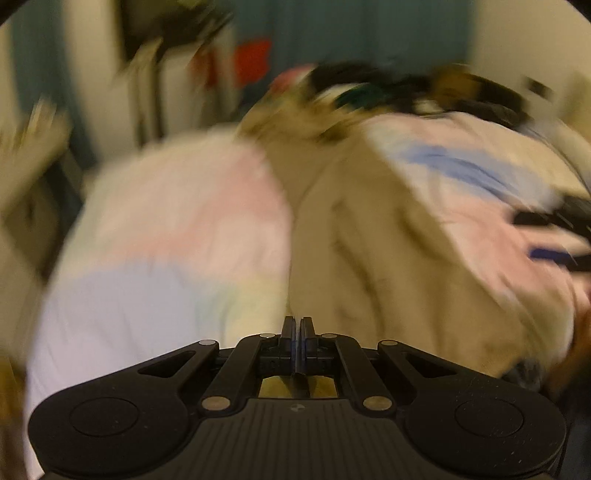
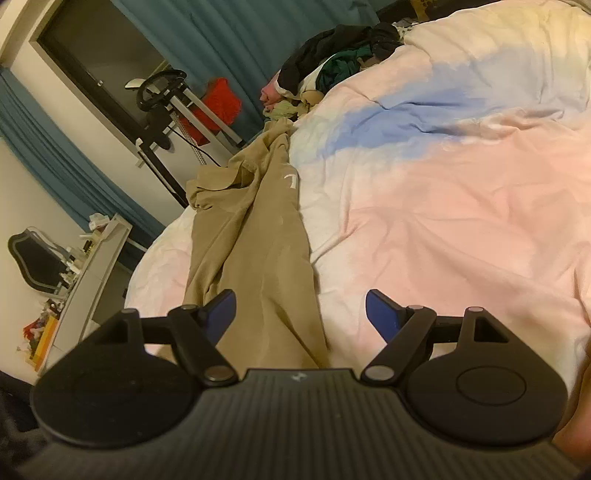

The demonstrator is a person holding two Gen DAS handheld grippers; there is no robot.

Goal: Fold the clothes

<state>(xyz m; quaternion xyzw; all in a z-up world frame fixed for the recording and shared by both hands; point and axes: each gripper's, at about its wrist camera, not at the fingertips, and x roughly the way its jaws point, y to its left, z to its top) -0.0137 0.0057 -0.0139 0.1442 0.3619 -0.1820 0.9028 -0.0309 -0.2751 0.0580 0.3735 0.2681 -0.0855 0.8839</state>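
Pastel duvet [image 2: 461,206] under tan trousers [image 2: 258,240], teal curtains [image 2: 236,33].

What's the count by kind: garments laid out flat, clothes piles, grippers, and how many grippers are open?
Tan garment laid out on the bed cover: 1
Clothes pile at the far end: 1 (item count inside cannot be told)
Grippers: 2, left gripper and right gripper
Open grippers: 1, the right; the left one's jaws are together
Total things: 4

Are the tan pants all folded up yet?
Not yet. The tan pants lie stretched out long and wrinkly on the bed cover, and the open right gripper holds nothing.
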